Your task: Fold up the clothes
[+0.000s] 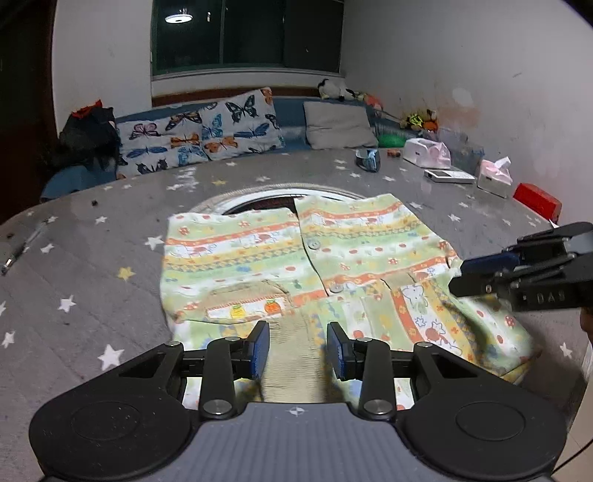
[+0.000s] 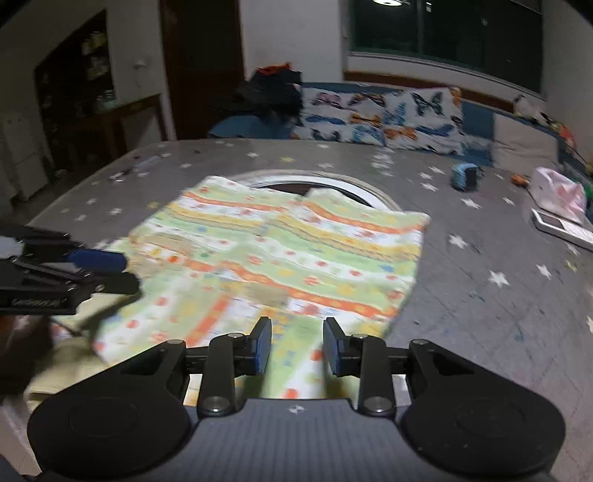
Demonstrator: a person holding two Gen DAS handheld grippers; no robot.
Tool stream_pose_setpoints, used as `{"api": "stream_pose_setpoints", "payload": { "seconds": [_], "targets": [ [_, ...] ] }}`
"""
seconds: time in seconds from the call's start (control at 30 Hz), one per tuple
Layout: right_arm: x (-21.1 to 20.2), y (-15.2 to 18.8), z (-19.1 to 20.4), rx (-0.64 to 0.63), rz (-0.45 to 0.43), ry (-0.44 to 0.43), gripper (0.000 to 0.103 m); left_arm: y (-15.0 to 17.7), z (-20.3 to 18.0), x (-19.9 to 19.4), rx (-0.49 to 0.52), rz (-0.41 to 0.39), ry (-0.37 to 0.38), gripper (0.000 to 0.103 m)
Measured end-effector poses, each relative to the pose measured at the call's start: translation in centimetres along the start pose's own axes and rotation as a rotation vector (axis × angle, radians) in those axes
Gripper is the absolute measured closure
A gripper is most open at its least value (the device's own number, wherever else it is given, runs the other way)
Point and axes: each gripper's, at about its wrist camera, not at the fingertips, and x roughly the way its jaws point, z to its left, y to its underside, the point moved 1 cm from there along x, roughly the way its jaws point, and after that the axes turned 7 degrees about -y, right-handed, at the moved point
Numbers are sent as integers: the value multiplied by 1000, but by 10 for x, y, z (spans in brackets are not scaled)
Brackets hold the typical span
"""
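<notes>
One small striped garment (image 1: 296, 267), green, orange and yellow with buttons down its front, lies spread on a grey star-printed cover (image 1: 92, 296) over the counter, its far edge overlapping a round white-rimmed opening (image 1: 281, 192) in that surface. The left hand-held gripper (image 1: 298, 350) hangs over the garment's near edge with its blue-padded fingers apart, a beige ribbed cuff between them but not pinched. The right hand-held gripper (image 2: 296, 346) is likewise spread, over the near right part of the cloth; in the left wrist view its body bears letters that may read "DAS", too faint to be sure. On the far right of the counter sit a red box (image 1: 537, 200), a tissue box (image 1: 494, 178), a white flat device (image 1: 448, 175) and a pink bag (image 1: 430, 150). A pen (image 1: 22, 248) lies at the left. Beyond, butterfly-print pillows (image 1: 200, 133) and a grey cushion (image 1: 339, 124) lean against a blue bench under a dark window (image 1: 244, 35) in a white-walled room.
</notes>
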Motion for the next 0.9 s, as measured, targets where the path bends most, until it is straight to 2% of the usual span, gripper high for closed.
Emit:
{"api": "stream_pose_setpoints", "payload": {
  "seconds": [0.2,0.3,0.37,0.4,0.53,0.63,0.67,0.73,0.83,0.9],
  "targets": [
    [10,7,28,-48,36,-91,71,9,4,4,25,36,-52,64],
    [9,13,38,-70,50,-107,71,11,5,0,41,37,-65,64],
    [8,17,44,-87,55,-113,63,13,5,-1,61,39,-70,64],
    [9,20,47,-99,59,-111,62,14,4,-2,70,39,-74,64],
    [7,25,56,-149,65,-92,61,14,7,-20,80,42,-52,63],
    [0,26,57,-152,61,-98,61,14,9,-35,86,44,-34,52],
    [-3,27,56,-158,62,-93,61,15,9,-41,76,55,-10,48],
    [-9,28,56,-168,65,-82,61,18,11,-54,52,80,45,47],
    [-17,34,52,-176,79,-66,61,22,10,-72,4,105,93,33],
    [-23,37,52,-188,86,-59,60,23,8,-77,-36,128,110,32]
  ]
}}
